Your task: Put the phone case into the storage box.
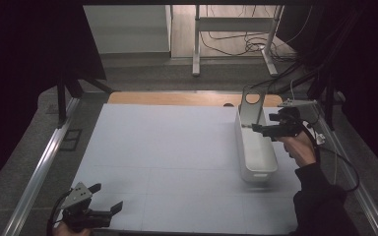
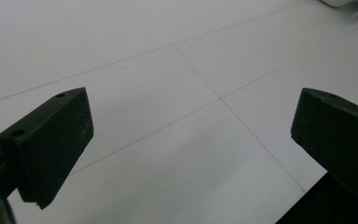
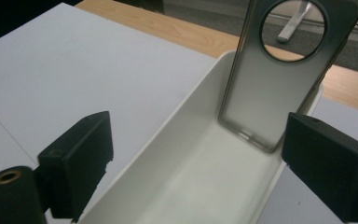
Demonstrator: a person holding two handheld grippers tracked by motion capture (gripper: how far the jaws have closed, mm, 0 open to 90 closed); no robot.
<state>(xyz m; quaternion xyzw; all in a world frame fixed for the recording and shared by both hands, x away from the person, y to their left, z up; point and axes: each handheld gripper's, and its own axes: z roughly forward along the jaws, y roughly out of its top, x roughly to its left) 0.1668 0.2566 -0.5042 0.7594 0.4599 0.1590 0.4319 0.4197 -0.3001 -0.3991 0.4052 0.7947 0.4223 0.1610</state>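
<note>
A long white bin [image 1: 240, 147] lies on the right side of the white mat [image 1: 167, 157]. A grey phone case [image 1: 250, 109] with a round hole near its top stands upright at the bin's far end, leaning on the end wall. My right gripper [image 1: 257, 129] hovers over the bin's far half, level and pointing left. In the right gripper view its jaws [image 3: 198, 135] stand wide apart, with the case [image 3: 275, 93] ahead between them, untouched, and the bin's inside [image 3: 191, 186] below. My left gripper [image 1: 107, 197] rests open at the mat's near left corner, its jaws [image 2: 191, 116] holding nothing.
A wooden table edge [image 1: 177, 98] shows beyond the mat. Metal rails run along the left [image 1: 44, 162] and right [image 1: 359, 191] sides. A metal frame [image 1: 197, 44] and cables [image 1: 246, 44] lie on the floor behind. Dark curtains flank both sides.
</note>
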